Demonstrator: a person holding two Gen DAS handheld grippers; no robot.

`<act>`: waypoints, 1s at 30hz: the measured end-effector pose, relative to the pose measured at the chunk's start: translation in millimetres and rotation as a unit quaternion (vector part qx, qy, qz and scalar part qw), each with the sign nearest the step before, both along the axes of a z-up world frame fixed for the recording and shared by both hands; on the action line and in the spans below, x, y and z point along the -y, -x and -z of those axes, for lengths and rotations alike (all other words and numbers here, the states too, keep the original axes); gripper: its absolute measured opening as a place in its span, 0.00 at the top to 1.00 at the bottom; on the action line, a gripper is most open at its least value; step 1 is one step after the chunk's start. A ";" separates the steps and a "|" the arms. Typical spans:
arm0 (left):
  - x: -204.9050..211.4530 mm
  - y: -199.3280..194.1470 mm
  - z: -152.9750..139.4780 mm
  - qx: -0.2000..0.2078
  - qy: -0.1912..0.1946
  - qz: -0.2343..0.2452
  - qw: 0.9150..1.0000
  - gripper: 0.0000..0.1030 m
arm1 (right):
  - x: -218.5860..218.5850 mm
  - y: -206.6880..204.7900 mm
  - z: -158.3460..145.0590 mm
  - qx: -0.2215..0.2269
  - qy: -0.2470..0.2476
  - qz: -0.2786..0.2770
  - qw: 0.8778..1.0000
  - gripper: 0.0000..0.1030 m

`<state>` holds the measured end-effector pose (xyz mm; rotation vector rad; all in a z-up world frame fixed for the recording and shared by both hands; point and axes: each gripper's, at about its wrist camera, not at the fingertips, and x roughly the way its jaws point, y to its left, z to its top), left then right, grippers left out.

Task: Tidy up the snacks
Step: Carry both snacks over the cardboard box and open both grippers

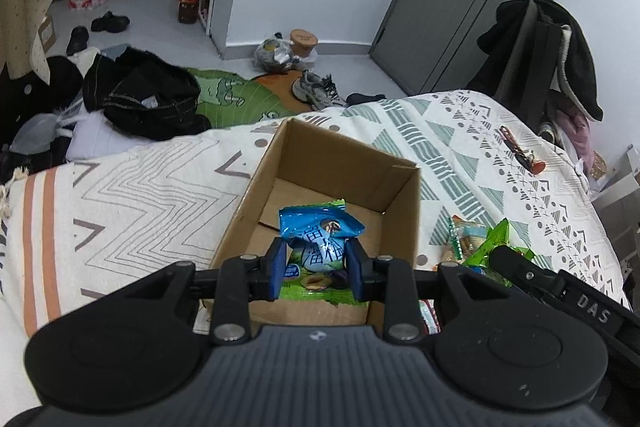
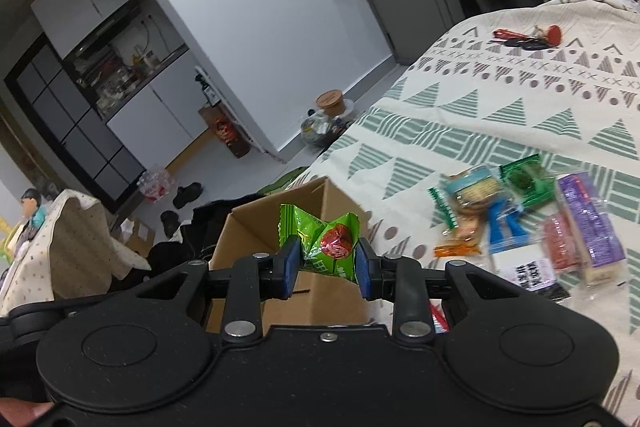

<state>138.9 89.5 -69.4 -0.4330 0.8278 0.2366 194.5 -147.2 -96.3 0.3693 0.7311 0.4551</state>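
Note:
An open cardboard box [image 1: 396, 187] sits on the patterned bedspread; its floor looks bare. My left gripper [image 1: 318, 267] is shut on a blue and green snack packet [image 1: 320, 231], held over the near part of the box. In the right wrist view my right gripper [image 2: 327, 261] is shut on a green packet with a red picture [image 2: 322, 241], just right of the box [image 2: 256, 227] and near its rim. Several loose snack packets [image 2: 520, 219] lie on the bedspread to the right of the box. The right gripper's black body [image 1: 560, 291] shows at the right edge of the left view.
A bunch of keys with a red tag [image 2: 528, 39] lies farther back on the bed. Dark clothes [image 1: 152, 99], shoes [image 1: 316, 91] and a bag [image 1: 276, 55] lie on the floor beyond the bed edge. A chair draped with clothes [image 1: 548, 59] stands at the right.

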 end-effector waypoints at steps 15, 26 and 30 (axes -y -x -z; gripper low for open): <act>-30.1 1.5 9.0 -0.017 0.017 -0.049 0.999 0.40 | -51.5 2.0 -3.1 -0.011 0.020 -0.043 0.999 0.63; -30.2 16.6 -2.9 -0.026 0.005 -0.059 0.998 0.15 | -25.0 20.2 -23.2 0.006 0.030 -0.003 1.000 0.25; -21.9 24.5 -10.8 -0.019 -0.001 -0.055 0.998 0.15 | -7.4 32.0 -36.2 0.015 0.033 0.008 0.999 0.11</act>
